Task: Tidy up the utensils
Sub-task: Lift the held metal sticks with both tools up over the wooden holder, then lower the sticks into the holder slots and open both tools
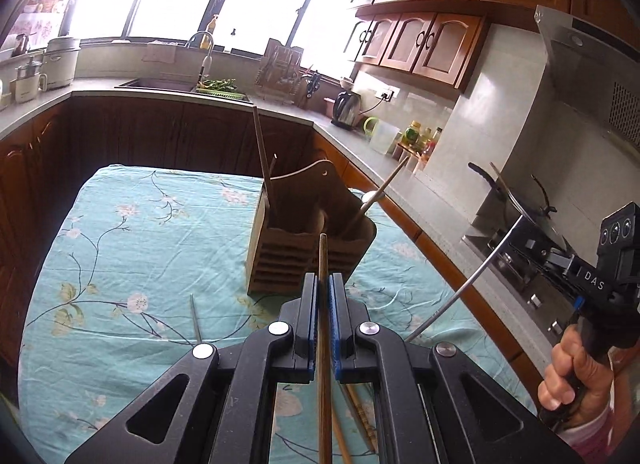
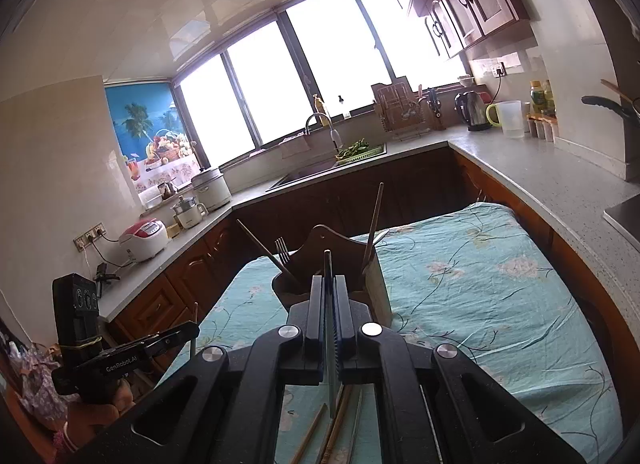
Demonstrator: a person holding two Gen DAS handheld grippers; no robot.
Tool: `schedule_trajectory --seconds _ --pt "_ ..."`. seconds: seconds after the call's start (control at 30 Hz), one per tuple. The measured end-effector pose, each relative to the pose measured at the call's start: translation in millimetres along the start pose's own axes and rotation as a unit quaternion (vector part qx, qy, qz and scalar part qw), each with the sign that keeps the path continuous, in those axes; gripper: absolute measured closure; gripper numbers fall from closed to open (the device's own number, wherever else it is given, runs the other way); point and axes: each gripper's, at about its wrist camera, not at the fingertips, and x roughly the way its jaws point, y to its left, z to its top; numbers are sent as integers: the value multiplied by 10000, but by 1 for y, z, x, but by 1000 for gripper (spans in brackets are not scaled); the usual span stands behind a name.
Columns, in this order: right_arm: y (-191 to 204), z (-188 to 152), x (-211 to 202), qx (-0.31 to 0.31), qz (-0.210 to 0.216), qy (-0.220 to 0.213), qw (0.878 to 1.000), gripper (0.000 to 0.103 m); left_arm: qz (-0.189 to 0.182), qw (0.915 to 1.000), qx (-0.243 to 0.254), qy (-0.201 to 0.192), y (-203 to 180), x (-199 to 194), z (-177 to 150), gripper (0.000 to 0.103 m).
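The job looks partly done: the wooden holder (image 1: 308,240) just ahead of both tools already has chopsticks and a fork (image 2: 282,250) standing in it. The left tool (image 1: 324,284) is pinching a wooden chopstick (image 1: 324,344), and the right tool (image 2: 330,288) is pinching a thin metal utensil (image 2: 329,328). More sticks (image 2: 332,432) lie on the worktop (image 1: 140,248) beneath the tools, not yet put away.

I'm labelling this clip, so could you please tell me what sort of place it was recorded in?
A home kitchen, almost certainly: a sink with a tap under the windows, an electric kettle on the countertop, and wooden wall cabinets. The work happens on a table under a floral cloth.
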Motion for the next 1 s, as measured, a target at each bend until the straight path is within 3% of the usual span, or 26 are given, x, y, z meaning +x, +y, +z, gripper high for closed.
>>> schedule_trajectory --seconds 0.57,0.77,1.0 --pt "4 7 3 -54 28 -97 9999 100 124 9996 64 -234 0 -11 10 100" --pt "5 25 11 -98 -13 -323 9994 100 185 9971 135 -719 -3 -19 32 100" --pt "3 67 33 -133 -110 -808 9966 100 525 9859 317 -1555 -12 -15 77 100"
